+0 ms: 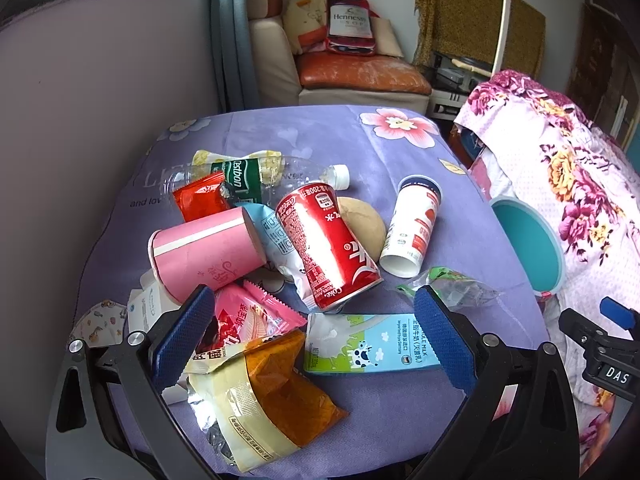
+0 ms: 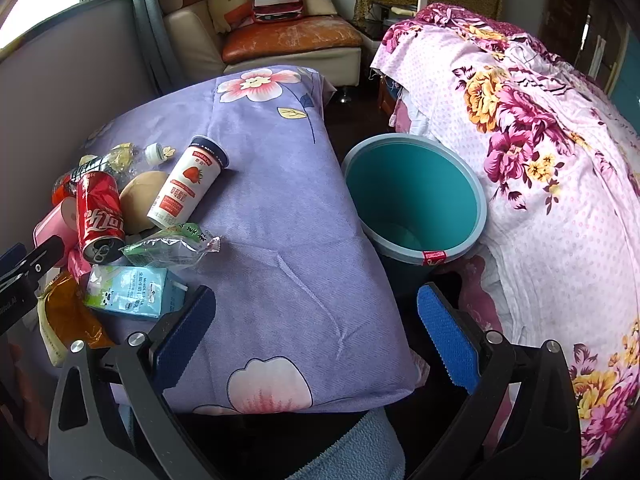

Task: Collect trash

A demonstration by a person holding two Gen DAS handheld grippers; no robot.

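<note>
In right view only, bin's [image 2: 416,196] interior

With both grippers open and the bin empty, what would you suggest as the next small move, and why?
Probably lower the left gripper onto the milk carton and close. It lies flat between the open fingers, nearest of the pile, and the teal bin stands open beside the table for the drop.

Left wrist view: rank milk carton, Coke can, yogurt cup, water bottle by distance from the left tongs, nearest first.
1. milk carton: lying flat between the left tongs, toward their right finger.
2. Coke can: on its side just beyond, center of the pile.
3. yogurt cup: on its side, right of the can.
4. water bottle: crushed, at the back of the pile.
</note>
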